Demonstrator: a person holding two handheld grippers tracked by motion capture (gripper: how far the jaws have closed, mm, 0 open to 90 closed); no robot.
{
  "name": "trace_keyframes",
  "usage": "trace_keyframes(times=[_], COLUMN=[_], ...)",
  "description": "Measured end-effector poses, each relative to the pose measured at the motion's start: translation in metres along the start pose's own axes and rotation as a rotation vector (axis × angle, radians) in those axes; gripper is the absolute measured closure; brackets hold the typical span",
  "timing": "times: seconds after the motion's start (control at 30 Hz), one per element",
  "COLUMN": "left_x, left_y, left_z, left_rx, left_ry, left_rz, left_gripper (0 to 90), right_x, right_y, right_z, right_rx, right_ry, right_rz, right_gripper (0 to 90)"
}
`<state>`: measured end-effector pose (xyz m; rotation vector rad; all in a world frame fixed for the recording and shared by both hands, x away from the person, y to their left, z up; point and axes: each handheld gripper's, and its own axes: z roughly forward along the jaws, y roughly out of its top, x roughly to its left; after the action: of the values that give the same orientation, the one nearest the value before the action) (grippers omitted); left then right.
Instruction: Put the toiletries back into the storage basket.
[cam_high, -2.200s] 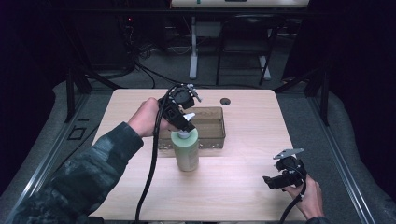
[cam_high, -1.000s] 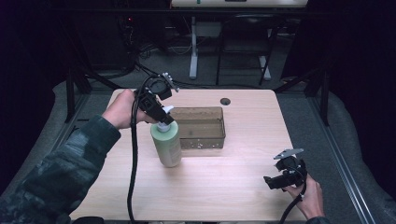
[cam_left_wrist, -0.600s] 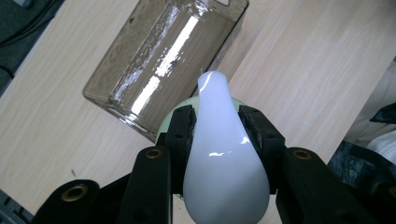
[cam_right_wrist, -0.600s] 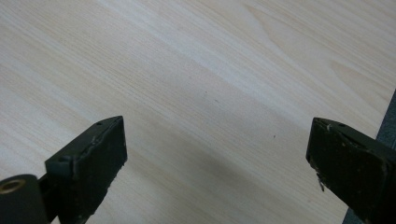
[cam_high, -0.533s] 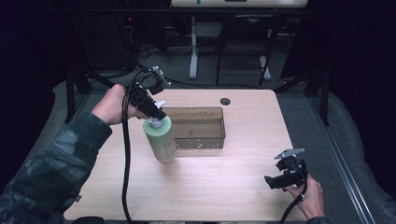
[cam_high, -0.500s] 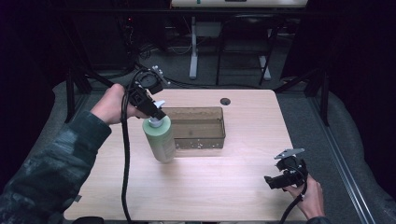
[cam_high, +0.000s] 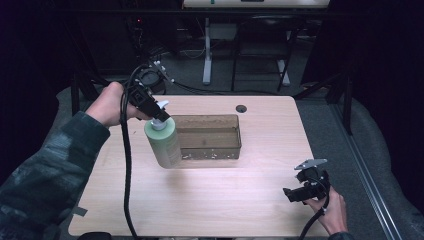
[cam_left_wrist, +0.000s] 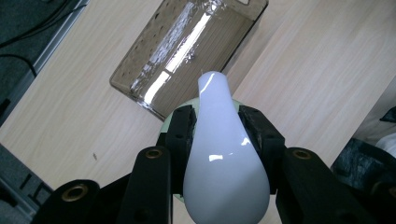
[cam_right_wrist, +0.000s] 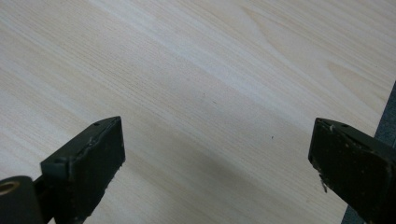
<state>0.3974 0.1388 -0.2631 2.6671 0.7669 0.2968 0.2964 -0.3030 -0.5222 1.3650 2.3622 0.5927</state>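
Beside tray (cam_high: 210, 135), bottle (cam_high: 164, 142) in left gripper (cam_high: 159, 113)

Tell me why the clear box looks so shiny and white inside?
Left gripper view: lamp glare streaks across the box, and the white pump shows small glints too. High view: the same box looks dull brown, no glare. Right gripper view: soft shadow on the table.

The high view looked forward and down from above the person's side, taking in the whole light wooden table (cam_high: 210, 200) mid-frame. The left gripper view sat very close behind the white pump head (cam_left_wrist: 219, 158) of a pale green bottle (cam_high: 164, 142), facing down at the tabletop; the clear rectangular plastic bin (cam_left_wrist: 187, 51) at its upper centre also showed mid-frame in the high view (cam_high: 210, 137). The right gripper view looked down closely at bare wood grain (cam_right_wrist: 210, 93).
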Motion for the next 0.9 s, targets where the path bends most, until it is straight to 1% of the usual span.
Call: trace_keyframes(times=[0.17,0.2,0.33,0.47,0.6,0.63,0.9], left_x=[0.003,0.004,0.005,0.007,0.010,0.011,0.017], left_y=[0.001,0.001,0.003,0.006,0.008,0.009,0.018], left_z=[-0.005,-0.006,-0.010,-0.014,-0.017,-0.017,-0.022], left_rx=[0.005,0.005,0.011,0.007,0.016,0.013,0.021], left_ry=[0.007,0.009,0.017,0.029,0.028,0.026,0.053], left_rz=[-0.002,-0.007,-0.001,-0.004,-0.006,-0.013,-0.013], left_gripper=[66.6,66.5,66.5,66.5,66.5,66.5,66.5], right_x=[0.000,0.000,0.000,0.000,-0.001,-0.001,-0.001], right_y=[0.000,0.000,0.000,0.000,0.000,-0.001,-0.001], right_z=[0.000,0.000,0.000,0.000,0.000,0.000,0.001], right_rx=[-0.002,-0.001,0.001,0.001,0.005,0.005,0.006], right_ry=[0.002,0.001,-0.002,0.001,-0.001,-0.002,0.004], right_rz=[0.008,0.007,0.001,0.004,-0.001,-0.002,0.000], right_gripper=[3.0,3.2,3.2,3.3,3.4,3.4,3.4])
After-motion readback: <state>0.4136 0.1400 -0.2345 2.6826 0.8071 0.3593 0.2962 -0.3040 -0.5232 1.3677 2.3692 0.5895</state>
